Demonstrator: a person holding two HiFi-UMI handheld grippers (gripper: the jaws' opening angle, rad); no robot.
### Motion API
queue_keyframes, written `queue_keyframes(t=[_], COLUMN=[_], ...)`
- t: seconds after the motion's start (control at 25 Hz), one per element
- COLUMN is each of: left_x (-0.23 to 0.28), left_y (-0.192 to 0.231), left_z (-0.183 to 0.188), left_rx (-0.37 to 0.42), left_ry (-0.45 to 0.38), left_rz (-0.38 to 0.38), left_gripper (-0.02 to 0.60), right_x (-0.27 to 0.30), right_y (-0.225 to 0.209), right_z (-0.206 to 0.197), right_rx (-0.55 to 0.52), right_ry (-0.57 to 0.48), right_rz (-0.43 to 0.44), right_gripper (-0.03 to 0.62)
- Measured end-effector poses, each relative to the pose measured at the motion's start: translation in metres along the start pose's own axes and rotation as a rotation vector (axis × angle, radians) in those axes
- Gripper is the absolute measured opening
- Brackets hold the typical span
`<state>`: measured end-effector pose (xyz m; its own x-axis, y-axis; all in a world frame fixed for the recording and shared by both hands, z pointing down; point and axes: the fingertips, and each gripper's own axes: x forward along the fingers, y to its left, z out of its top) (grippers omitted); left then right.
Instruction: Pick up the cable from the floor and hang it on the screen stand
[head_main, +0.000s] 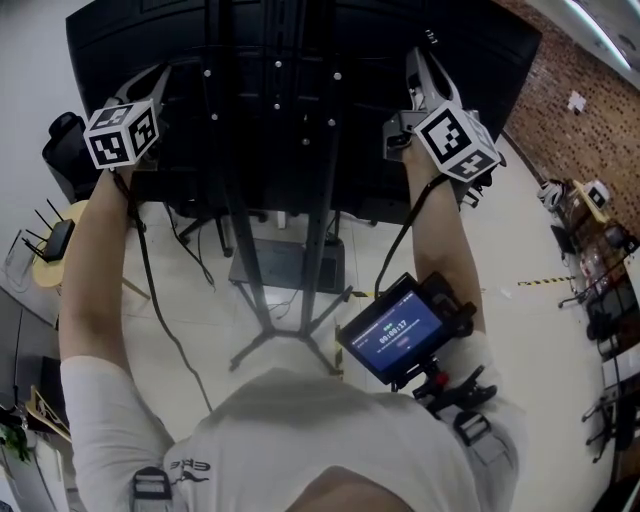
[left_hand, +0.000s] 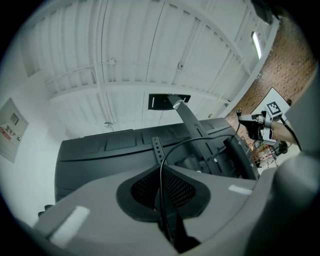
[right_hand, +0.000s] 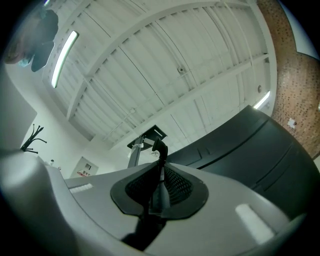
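Observation:
The big black screen (head_main: 300, 60) shows its back on the dark stand (head_main: 322, 210). Both grippers are raised against it. My left gripper (head_main: 150, 88) is at the screen's left part, shut on the thin black cable (left_hand: 161, 175). From the jaws the cable arcs up and right toward the stand's mount (left_hand: 187, 117). It also hangs down from that hand toward the floor (head_main: 150, 285). My right gripper (head_main: 420, 70) is at the screen's right part, shut on the cable's angled plug end (right_hand: 159, 150). Another stretch of cable (head_main: 400, 240) drops below it.
The stand's legs (head_main: 290, 335) spread on the pale floor below me. A router on a yellow stool (head_main: 52, 248) and a black chair (head_main: 65, 140) stand at the left. Gear and tripods (head_main: 600, 300) line the brick wall at the right. A small monitor (head_main: 400, 330) hangs at my chest.

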<state>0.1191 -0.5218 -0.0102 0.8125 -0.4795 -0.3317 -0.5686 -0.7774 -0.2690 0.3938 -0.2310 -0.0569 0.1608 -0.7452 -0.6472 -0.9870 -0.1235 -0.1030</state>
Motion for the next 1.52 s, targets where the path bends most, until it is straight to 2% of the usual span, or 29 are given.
queue_keyframes(t=[0.28,0.76,1.08,1.28,1.52], left_x=[0.029,0.063,0.059,0.055,0.047], left_y=[0.004,0.003,-0.004,-0.005,-0.008], left_z=[0.012,-0.015,-0.024,-0.026,-0.038], left_rx=[0.014,0.002,0.032,0.021,0.013], left_ry=[0.002,0.067,0.096,0.079,0.098], left_rz=[-0.014,-0.016,0.003,0.005,0.005], left_gripper=[0.018,0.018,0.018,0.018,0.018], right_x=[0.009,0.016,0.014,-0.002,-0.013], right_y=[-0.014,-0.040,-0.048,-0.047,-0.046], right_z=[0.005,-0.018,-0.038,-0.045,-0.050], right_rx=[-0.001,-0.025,-0.087,-0.064,-0.046], right_ry=[-0.036,0.011,0.087,0.074,0.083], right_rz=[-0.043,-0.122,-0.160,-0.163,-0.152], right_gripper=[0.054,0.055,0.055,0.054,0.054])
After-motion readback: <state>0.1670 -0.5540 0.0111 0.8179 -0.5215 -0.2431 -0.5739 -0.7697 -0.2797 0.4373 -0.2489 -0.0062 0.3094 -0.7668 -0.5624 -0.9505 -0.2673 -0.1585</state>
